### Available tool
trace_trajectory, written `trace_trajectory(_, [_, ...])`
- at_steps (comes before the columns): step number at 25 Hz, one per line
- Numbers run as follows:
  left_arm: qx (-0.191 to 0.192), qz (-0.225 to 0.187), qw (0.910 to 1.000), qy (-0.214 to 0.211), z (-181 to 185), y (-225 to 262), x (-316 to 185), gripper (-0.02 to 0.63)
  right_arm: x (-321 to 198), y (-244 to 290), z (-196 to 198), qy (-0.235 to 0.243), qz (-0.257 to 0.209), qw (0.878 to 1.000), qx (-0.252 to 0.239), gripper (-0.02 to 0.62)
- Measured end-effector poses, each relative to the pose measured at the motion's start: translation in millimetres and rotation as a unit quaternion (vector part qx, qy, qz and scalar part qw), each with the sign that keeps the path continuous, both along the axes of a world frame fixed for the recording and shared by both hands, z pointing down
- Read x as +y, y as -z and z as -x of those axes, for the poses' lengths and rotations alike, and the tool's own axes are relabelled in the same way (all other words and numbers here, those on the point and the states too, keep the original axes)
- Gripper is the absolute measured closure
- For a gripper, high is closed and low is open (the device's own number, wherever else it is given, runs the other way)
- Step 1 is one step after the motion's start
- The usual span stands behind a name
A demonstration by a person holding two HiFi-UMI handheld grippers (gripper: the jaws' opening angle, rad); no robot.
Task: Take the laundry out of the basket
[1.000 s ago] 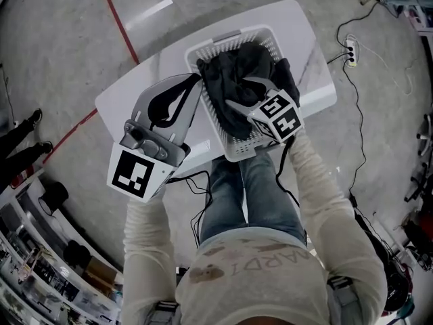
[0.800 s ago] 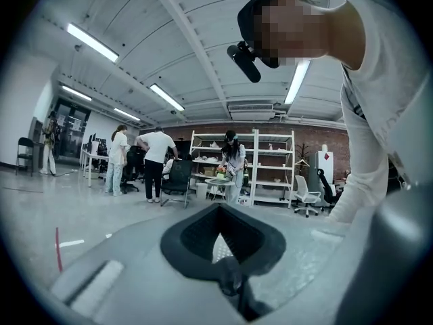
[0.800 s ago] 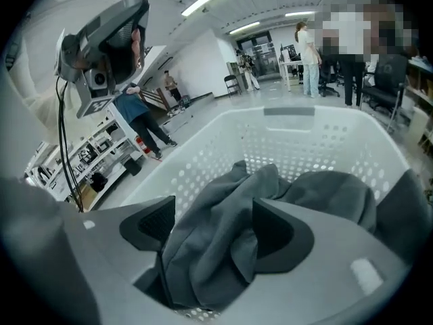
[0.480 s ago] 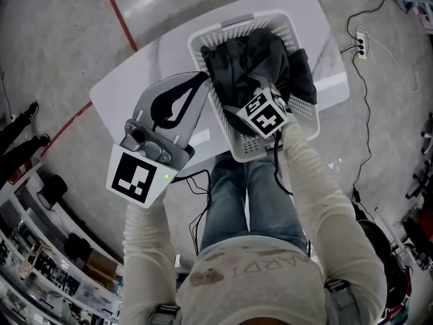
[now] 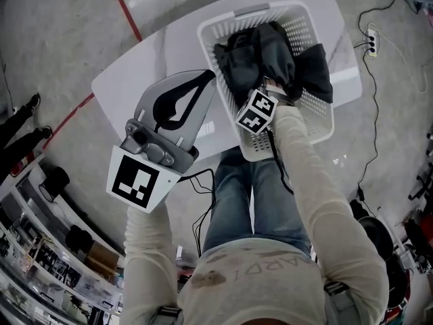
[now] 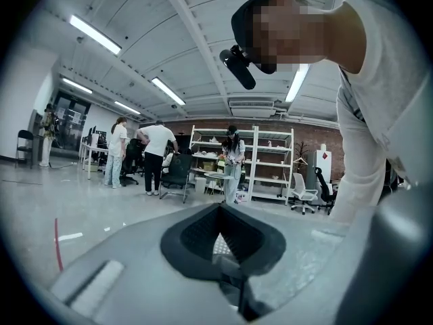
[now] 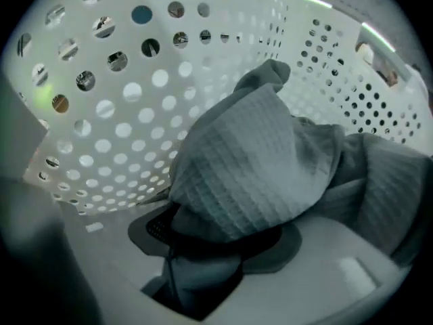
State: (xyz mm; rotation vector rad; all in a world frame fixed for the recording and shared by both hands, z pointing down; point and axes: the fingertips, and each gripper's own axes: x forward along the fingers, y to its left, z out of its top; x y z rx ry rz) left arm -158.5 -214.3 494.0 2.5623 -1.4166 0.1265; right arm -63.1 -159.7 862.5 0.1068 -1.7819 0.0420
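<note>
The white perforated basket [image 5: 301, 29] stands on the white table [image 5: 155, 66] and holds dark laundry [image 5: 270, 53]. My right gripper [image 5: 274, 90] reaches down into it, its marker cube over the near rim and its fingers buried in cloth. In the right gripper view the jaws [image 7: 223, 229] are shut on a grey waffle-weave garment [image 7: 250, 168] that bulges over them, with the basket wall [image 7: 122, 114] behind. My left gripper [image 5: 208, 78] hovers over the table just left of the basket. It is shut with nothing in it, and the left gripper view [image 6: 220, 208] shows the tips meeting.
A power strip [image 5: 371, 42] and cables lie on the floor to the right of the table. A red floor line [image 5: 125, 9] runs past the table's left corner. Shelving [image 5: 40, 263] fills the lower left. Several people [image 6: 155, 156] stand far off by racks.
The right gripper's fingers, spread above the pile a second ago, have sunk into the laundry and closed on cloth. The left gripper has hardly moved; the view has shifted slightly.
</note>
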Motion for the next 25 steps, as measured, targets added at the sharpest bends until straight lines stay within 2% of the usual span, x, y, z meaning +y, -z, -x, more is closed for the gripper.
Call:
trace_trajectory(1, [0.000,0.001,1.0000,0.001,2.1,-0.9,1.4,0.606,-2.7,-0.4,-0.9,0.003,-0.009,1.000,0.003,0.340])
trace_trajectory(2, [0.000,0.002,1.0000,0.003,3.8,-1.9,2.6,0.606,-3.8,-0.9,-1.4,0.007,-0.014,1.000,0.005,0.416])
trace_trajectory(3, [0.000,0.002,1.0000,0.004,4.6,-3.1,3.5,0.606,-4.0,-1.9,-2.0,0.008,-0.013,1.000,0.007,0.454])
trace_trajectory(6, [0.000,0.002,1.0000,0.006,4.0,-5.0,5.1,0.606,-7.1,1.1,-2.6,-0.019,0.013,1.000,-0.008,0.483])
trace_trajectory(10, [-0.002,0.001,1.0000,0.002,3.2,-1.5,7.4,0.606,-15.8,33.7,-1.1,-0.089,0.058,0.991,-0.080,0.489])
trace_trajectory(15, [-0.003,-0.009,1.0000,0.000,1.3,16.8,6.1,0.606,-23.7,102.7,5.8,-0.152,0.082,0.967,-0.189,0.491])
trace_trajectory(25, [0.000,-0.048,0.9987,-0.017,-19.6,85.1,4.5,0.606,-29.1,252.9,4.9,-0.216,0.058,0.910,-0.350,0.492])
